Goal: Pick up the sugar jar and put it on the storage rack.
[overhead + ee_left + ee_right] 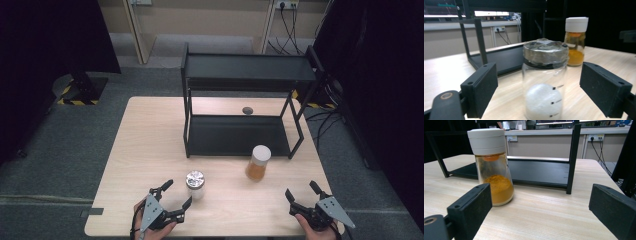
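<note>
A black two-tier rack (240, 135) fills the far side of the wooden table (150, 150), the spice jar (258, 162) and foil-capped jar (195, 184) standing before it — both the left gripper (172, 192) and the right gripper (302, 192) gape wide, empty, the hands cut off at the frame's edge.

No legible text anywhere. Clear jar (544, 82): short black graduation marks down its side with tiny print beside them, too blurred to read. Spice jar (492, 165): no label visible. Floor: yellow-black hazard stripes (69, 101), no wording.
</note>
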Demonstrator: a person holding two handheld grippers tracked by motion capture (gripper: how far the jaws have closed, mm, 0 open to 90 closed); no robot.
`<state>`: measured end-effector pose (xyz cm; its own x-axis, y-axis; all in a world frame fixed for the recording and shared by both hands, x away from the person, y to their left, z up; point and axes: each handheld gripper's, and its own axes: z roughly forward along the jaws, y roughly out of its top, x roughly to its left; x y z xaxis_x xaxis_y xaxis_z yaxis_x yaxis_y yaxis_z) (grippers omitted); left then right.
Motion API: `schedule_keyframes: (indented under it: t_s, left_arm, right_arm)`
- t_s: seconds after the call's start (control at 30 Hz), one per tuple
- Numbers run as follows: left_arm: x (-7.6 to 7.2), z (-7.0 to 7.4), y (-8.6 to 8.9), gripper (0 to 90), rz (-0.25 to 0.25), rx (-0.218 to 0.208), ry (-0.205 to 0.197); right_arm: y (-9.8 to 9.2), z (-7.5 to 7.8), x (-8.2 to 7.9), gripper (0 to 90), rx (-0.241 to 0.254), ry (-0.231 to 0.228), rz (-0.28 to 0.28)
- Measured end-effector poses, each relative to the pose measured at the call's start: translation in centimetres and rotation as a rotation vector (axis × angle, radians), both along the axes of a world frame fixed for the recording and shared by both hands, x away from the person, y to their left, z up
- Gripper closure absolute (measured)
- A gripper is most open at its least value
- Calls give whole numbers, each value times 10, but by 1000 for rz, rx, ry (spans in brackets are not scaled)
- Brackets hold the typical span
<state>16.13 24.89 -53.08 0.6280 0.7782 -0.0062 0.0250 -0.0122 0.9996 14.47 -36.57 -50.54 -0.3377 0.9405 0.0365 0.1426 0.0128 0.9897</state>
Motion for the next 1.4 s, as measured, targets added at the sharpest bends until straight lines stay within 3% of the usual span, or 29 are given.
schedule_keyframes:
  t_s: [0.2, 0.27, 0.5, 0.83, 0.97, 1.27, 1.4]
  left_arm:
    - [2, 5, -10, 158, -8, -4, 10]
    - [8, 9, -14, 168, -24, -18, 18]
    - [24, 14, -18, 191, -55, -12, 37]
    - [42, 15, -26, 286, -56, 9, 48]
    - [43, 14, -26, 339, -53, 13, 45]
    - [40, 19, -28, 347, -41, 26, 44]
    - [37, 24, -27, 347, -39, 6, 30]
  right_arm:
    - [0, 1, 1, 49, -8, 2, 7]
    - [0, 1, 1, 49, -11, 2, 9]
    - [0, 2, 1, 49, -14, 6, 9]
    - [1, 2, 2, 49, -16, 8, 10]
    - [1, 3, 2, 49, -21, 10, 11]
    - [1, 3, 2, 46, -22, 9, 14]
    - [0, 3, 2, 45, -19, 10, 15]
